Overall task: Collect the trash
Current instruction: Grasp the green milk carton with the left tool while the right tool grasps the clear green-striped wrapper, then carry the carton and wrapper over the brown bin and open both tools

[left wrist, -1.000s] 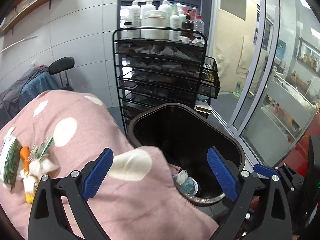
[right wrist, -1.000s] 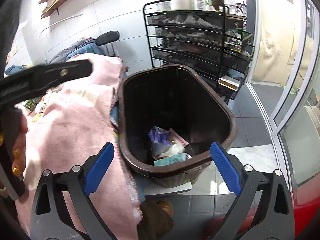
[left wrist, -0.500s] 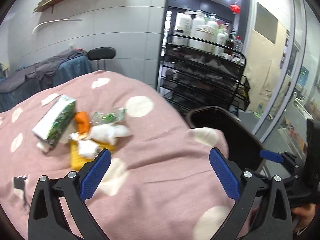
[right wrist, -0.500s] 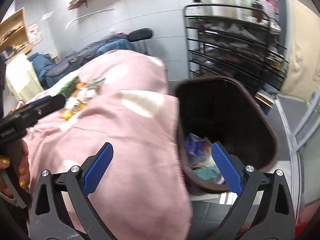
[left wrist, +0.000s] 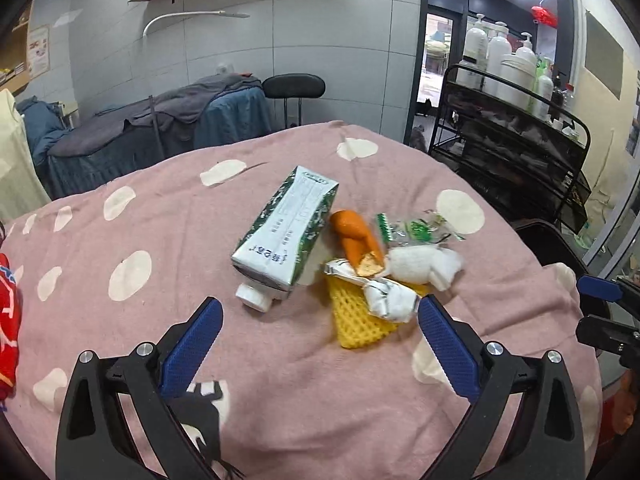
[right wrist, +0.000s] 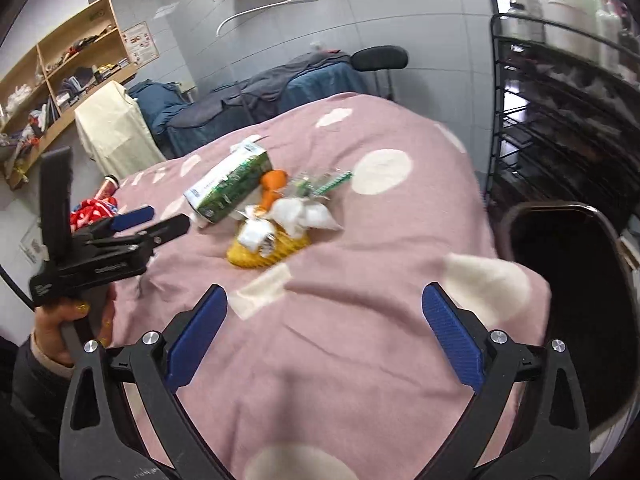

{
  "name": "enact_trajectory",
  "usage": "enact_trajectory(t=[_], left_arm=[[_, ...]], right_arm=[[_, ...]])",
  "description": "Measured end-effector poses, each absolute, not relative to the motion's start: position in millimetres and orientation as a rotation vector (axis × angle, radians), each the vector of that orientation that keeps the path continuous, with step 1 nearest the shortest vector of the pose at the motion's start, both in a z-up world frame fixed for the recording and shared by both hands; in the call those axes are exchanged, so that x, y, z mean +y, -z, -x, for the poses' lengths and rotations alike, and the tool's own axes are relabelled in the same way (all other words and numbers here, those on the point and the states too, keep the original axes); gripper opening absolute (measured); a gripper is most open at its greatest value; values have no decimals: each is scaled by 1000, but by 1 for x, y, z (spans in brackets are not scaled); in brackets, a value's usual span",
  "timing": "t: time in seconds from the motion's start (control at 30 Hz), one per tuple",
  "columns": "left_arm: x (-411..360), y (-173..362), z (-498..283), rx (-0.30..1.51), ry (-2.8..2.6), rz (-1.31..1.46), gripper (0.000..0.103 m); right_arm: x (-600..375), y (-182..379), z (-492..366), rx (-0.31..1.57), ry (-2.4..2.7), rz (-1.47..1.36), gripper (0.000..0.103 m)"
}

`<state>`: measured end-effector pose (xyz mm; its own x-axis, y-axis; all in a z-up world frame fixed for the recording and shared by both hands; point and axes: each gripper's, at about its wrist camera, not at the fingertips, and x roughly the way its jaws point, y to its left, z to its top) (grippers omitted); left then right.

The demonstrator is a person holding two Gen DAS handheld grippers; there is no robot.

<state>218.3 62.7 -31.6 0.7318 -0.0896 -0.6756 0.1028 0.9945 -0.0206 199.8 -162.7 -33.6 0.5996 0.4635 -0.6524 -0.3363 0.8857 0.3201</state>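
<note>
Left gripper (left wrist: 318,334): jaws spread wide, empty, hovering over the pink dotted blanket (left wrist: 120,320). On the blanket ahead, a trash pile: green-white carton (left wrist: 286,238) lying flat, orange piece (left wrist: 354,236) touching it, yellow foam net (left wrist: 356,318) under a crumpled wrapper (left wrist: 386,294), white wad (left wrist: 424,266). Right gripper (right wrist: 324,330): jaws apart, empty. Dark bin (right wrist: 576,280) stands beside the blanket, at right.

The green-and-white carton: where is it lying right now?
The carton lies on its side on the pink dotted blanket, at the left edge of the trash pile, beside the orange peel. In the left wrist view it is ahead of the open left gripper.
</note>
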Motion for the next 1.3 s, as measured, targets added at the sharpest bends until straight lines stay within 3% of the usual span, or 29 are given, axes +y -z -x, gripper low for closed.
enact_trajectory(t=[0.13,0.37,0.57,0.67,0.8,1.3], left_arm=[[74,35,-249,803,95,-48,92],[72,46,-288,877,101,-127,87],[74,57,-307,910,101,-132,73],[77,63,-313,929,99,-97,60],[79,62,-309,909,84,-67,54],[76,17,-231,726,89,94,51]], right_arm=[[-149,34,-238,874,-509,-290,87],[-134,57,-319,1027,-543,-538,64],[-114,73,-353,1089,-496,-529,54],[-108,81,-364,1113,-507,-555,39],[-104,78,-364,1092,-537,-564,17],[-133,22,-278,830,-518,-420,13]])
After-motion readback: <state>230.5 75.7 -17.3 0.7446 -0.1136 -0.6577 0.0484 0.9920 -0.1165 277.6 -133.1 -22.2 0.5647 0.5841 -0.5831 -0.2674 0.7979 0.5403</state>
